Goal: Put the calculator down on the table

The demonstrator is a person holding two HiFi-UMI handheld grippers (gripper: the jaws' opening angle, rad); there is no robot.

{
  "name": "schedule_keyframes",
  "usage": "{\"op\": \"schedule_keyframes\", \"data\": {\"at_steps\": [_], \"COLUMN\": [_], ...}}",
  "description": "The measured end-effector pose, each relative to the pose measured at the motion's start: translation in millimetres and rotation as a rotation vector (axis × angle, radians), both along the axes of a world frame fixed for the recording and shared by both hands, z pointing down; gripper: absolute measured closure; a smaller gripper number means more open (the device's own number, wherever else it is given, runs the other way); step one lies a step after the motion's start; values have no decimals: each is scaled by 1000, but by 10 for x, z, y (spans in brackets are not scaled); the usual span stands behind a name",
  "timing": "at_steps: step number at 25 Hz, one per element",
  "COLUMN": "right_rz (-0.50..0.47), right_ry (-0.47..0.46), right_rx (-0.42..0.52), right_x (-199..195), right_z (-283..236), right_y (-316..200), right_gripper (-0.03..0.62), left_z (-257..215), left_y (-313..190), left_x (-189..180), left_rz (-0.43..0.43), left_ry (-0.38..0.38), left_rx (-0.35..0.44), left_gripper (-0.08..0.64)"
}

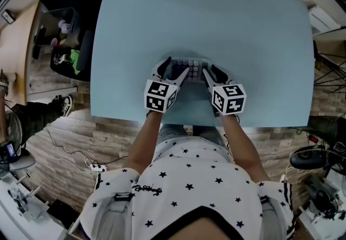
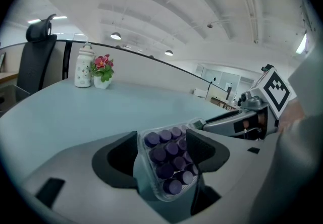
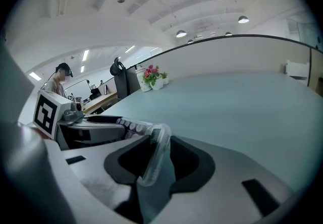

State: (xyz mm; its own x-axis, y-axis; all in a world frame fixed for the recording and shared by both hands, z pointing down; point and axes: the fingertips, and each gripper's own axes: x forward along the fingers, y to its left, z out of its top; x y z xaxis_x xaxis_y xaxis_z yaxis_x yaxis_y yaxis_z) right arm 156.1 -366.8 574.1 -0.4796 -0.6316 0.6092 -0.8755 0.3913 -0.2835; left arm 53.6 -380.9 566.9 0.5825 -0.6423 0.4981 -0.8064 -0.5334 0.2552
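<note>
left hand-held gripper (image 2: pixel 162 135) holds calculator (image 2: pixel 169 163); flowers (image 2: pixel 103 64), jar (image 2: pixel 84 68) well apart.

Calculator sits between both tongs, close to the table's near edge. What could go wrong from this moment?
The right tongs stand open around the calculator, so only the left tongs clamp it; if it is not yet resting on the table, that end may sag.
Its edge sits between the open right tongs; pulling them back skewed could snag and drag it.
It lies close to the near edge, so a drag toward the person might push it off.
</note>
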Motion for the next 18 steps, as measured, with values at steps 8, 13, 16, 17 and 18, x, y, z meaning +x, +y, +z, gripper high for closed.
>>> {"op": "schedule_keyframes", "data": {"at_steps": [8, 13, 16, 17, 18], "right_rz": [-7, -4, -1, -1, -1], "right_ry": [15, 19, 23, 25, 27], "right_rx": [-1, 1, 0, 0, 1], "right_x": [-6, -2, -4, -3, -3], "right_z": [24, 23, 36, 43, 50], "right_y": [-27, -26, -41, -43, -46], "right_gripper": [471, 469, 470, 470, 469], "left_z": [15, 17, 28, 35, 43], "left_y": [-22, -20, -32, -33, -35], "left_x": [-9, -4, -8, -8, -8], "left_rz": [-9, -19, -28, -30, -32], "left_ry": [-21, -31, -40, -42, -44], "left_rx": [5, 1, -1, -1, -2], "left_gripper": [253, 253, 252, 252, 252]}}
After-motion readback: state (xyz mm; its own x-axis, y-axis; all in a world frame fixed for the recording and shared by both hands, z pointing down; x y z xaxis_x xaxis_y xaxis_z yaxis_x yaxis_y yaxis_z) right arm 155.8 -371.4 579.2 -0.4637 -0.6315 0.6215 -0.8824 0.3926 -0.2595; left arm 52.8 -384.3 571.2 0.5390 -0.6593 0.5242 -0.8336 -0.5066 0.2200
